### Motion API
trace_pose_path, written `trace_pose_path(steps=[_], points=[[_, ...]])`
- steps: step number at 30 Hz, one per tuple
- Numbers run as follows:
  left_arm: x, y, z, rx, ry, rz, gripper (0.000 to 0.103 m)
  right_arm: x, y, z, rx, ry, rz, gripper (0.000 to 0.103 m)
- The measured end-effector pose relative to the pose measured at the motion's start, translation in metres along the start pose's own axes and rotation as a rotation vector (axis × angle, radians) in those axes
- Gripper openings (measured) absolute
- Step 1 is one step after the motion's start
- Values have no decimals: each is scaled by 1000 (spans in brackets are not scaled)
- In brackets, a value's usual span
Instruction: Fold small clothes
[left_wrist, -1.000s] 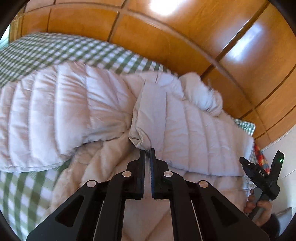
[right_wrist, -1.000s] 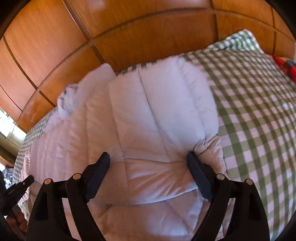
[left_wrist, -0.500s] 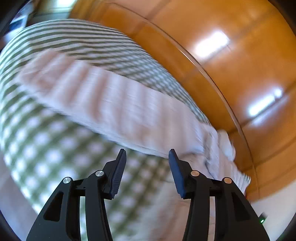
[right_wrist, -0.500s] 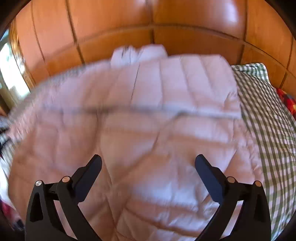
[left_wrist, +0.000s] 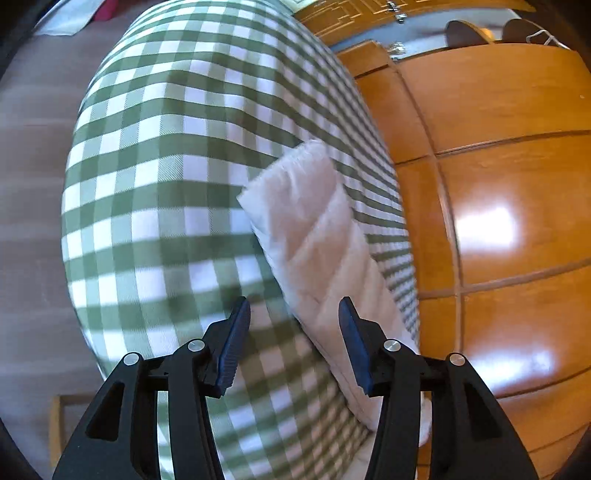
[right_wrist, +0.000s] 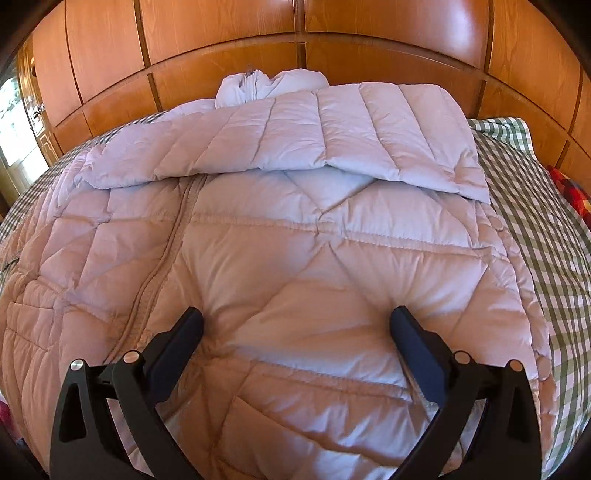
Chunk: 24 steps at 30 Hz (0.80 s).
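Note:
A pale pink quilted puffer jacket (right_wrist: 295, 258) lies flat on the green checked bedspread (right_wrist: 546, 240), its right sleeve (right_wrist: 332, 144) folded across the chest. My right gripper (right_wrist: 295, 332) is open wide, fingers resting low over the jacket's body, holding nothing. In the left wrist view the jacket's other sleeve (left_wrist: 325, 251) stretches out over the bedspread (left_wrist: 166, 184). My left gripper (left_wrist: 291, 339) is open and empty, just above that sleeve's near part.
A wooden panelled headboard (right_wrist: 295, 44) runs behind the bed and shows in the left wrist view (left_wrist: 498, 184). The bed's edge and the floor (left_wrist: 33, 184) are at left. A red patterned cloth (right_wrist: 569, 192) lies at the right edge.
My left gripper let go of the folded sleeve, opened, and swung left to the outstretched sleeve. My right gripper pulled back to the jacket's lower body, still open.

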<state>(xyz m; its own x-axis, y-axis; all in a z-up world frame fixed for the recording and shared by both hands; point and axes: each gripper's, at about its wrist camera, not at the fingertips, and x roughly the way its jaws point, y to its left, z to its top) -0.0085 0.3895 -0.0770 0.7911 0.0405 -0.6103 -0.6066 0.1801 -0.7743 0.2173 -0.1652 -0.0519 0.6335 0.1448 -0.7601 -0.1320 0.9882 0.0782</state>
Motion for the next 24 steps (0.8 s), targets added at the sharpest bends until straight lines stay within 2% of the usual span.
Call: trace_pose_path(steps=[4,5,6,7,9,12,17,22,24], points=[[8,-4,6,40,-27,27,46,4,3,1,-6,10,-18,101],[10,-7,6,52,-29,37,40,4,3,1,-7,12,-20,101],[13,-11,8,81,-30,68,26,5,3,1,-8,12,-21,101],[16,-13,10,104,-26,99,18,5,4,0,-9,13,-23,101],[17,-14,14,119,-25,101,10,5,4,1,-10,13,-23,101],[12,-34,12,190,-61,110,8,5,4,1,-11,12,-22,101],[-3,-87,-5,307,-110,27,8,5,3,1,-10,9,-20,101],[-14,-171,-57,544,-104,-119,8,4,1,0,-5,1,-10,101],[-12,-203,-88,633,-62,-194,8,4,1,-1,-3,-2,-8,101]])
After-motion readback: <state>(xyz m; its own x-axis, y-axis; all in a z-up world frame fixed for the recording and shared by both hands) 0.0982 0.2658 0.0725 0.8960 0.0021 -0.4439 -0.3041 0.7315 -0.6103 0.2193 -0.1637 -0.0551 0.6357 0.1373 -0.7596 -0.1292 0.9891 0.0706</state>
